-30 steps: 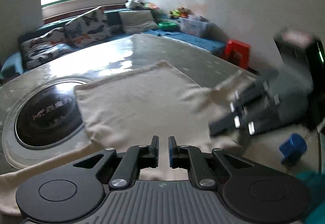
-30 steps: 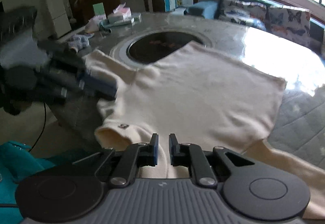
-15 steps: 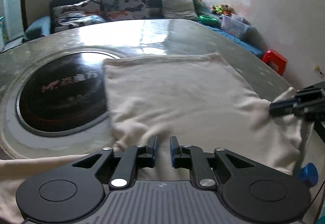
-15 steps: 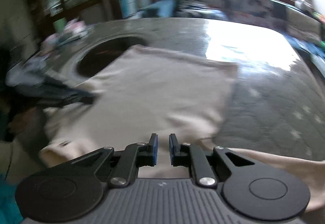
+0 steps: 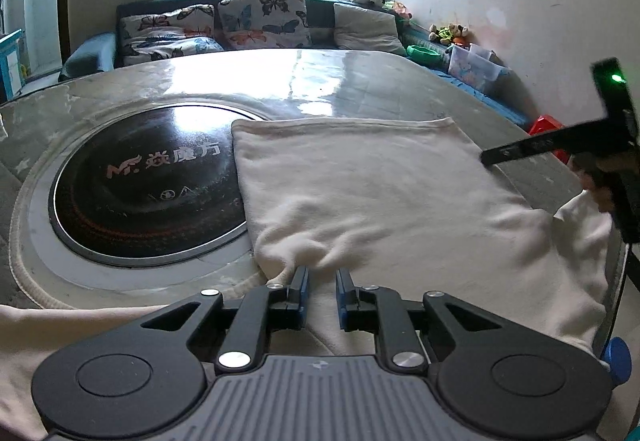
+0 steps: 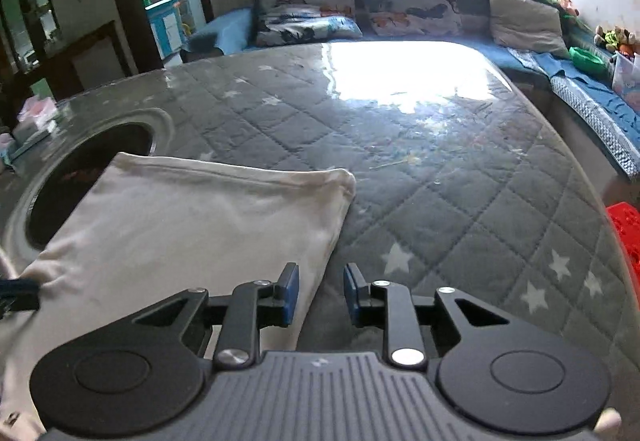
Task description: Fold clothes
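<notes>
The dark cooktop (image 5: 148, 185) is sunk into the left part of the table (image 5: 360, 81), and the cream shirt (image 5: 360, 177) lies flat just to its right, one long edge lapping over the cooktop's rim and the hem running straight across the far side. The left gripper (image 5: 322, 291) sits low at the shirt's near edge, jaws narrow with a small gap; cloth is puckered just ahead of its tips and runs under them, but nothing appears pinched between the blue pads. Further right a sleeve (image 5: 580, 225) droops off the table edge. The right gripper (image 6: 318, 291) hovers over the shirt's right side edge, where cloth meets the quilted cover (image 6: 460, 201); its jaws are opening, with the left pad over the cloth, the right over the quilt, and nothing held. The shirt looks light, soft and limp, likely a thick knit: it should drape and wrinkle instead of holding a shape, and may drag on the quilted cover more than slide. A single pinch would probably lift only the top layer and bunch it, so the better holds seem to be seams and corners, such as the hem corner (image 6: 346, 177) or the shoulder, taken with both grippers at once.
</notes>
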Demonstrator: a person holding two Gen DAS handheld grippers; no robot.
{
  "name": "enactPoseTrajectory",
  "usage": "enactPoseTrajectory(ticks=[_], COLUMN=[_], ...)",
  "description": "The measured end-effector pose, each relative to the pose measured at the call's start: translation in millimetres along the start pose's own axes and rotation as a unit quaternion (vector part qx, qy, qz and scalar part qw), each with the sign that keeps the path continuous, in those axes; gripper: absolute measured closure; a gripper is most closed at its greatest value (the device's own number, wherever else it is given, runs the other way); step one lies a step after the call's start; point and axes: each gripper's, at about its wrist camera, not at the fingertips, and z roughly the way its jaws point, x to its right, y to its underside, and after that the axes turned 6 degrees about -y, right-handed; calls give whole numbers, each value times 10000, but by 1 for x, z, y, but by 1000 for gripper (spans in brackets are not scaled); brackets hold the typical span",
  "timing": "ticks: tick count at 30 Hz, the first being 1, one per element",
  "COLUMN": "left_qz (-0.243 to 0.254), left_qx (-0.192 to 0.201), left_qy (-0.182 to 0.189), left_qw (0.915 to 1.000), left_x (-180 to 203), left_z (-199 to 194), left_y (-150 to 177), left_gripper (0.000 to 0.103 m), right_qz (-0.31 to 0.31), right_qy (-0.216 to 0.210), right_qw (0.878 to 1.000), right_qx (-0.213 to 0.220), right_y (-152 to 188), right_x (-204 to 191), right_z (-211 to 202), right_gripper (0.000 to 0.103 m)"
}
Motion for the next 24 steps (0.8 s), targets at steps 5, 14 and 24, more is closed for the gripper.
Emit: enactPoseTrajectory(ticks=[5,14,24], left_qz=[25,-58,-367], left_qx=[82,213,263], left_qy=[-65,-261,-452], left_qw=[9999,9994,9980], left_x=[-2,-10,-32], left_z=[0,3,14], left_y=[2,1,-8], left_gripper=[87,87,85], right_qz=[86,20,-262], right_qy=[-7,119,152], right_qw=[10000,9999,9995], right_qx=[-11,13,5], right_y=[-18,-54,-90], right_x=[6,-4,-21], right_z=[18,52,93], right_gripper=[93,99,97])
